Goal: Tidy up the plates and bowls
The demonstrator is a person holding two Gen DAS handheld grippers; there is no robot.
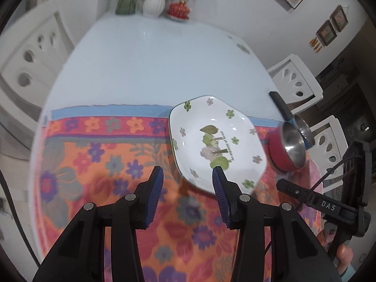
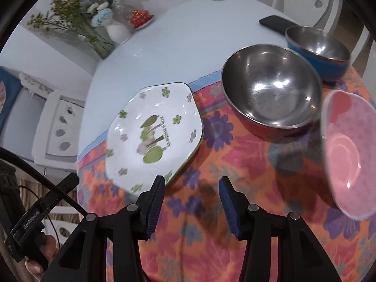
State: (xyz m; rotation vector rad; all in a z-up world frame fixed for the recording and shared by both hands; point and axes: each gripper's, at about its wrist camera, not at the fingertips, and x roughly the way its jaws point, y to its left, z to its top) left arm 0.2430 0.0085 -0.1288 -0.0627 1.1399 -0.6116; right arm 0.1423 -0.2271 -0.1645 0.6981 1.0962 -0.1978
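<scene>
- The table (image 1: 145,70), pale blue, carries a flowered orange cloth (image 1: 105,164) over its near part, and all the dishes sit on or at the edge of that cloth.
- The white hexagonal plate (image 2: 152,131) with the green leaf print lies flat at the cloth's far border; its long axis runs from far-right to near-left in the right wrist view.
- To its right stand a red steel-lined bowl (image 2: 270,89), a blue steel-lined bowl (image 2: 319,47) just behind it, and a pink bowl (image 2: 345,150) nearer.
- The left gripper (image 1: 185,174) hangs with its jaws partly apart and nothing between them; the plate's near corner shows just behind its right finger.
- The right gripper (image 2: 191,183) is likewise partly apart and empty, with the plate's near edge just beside its left finger.
- Both stand close to the plate's near edge, one at each side; neither is clearly nearer. The bowls lie only on the right gripper's side.
</scene>
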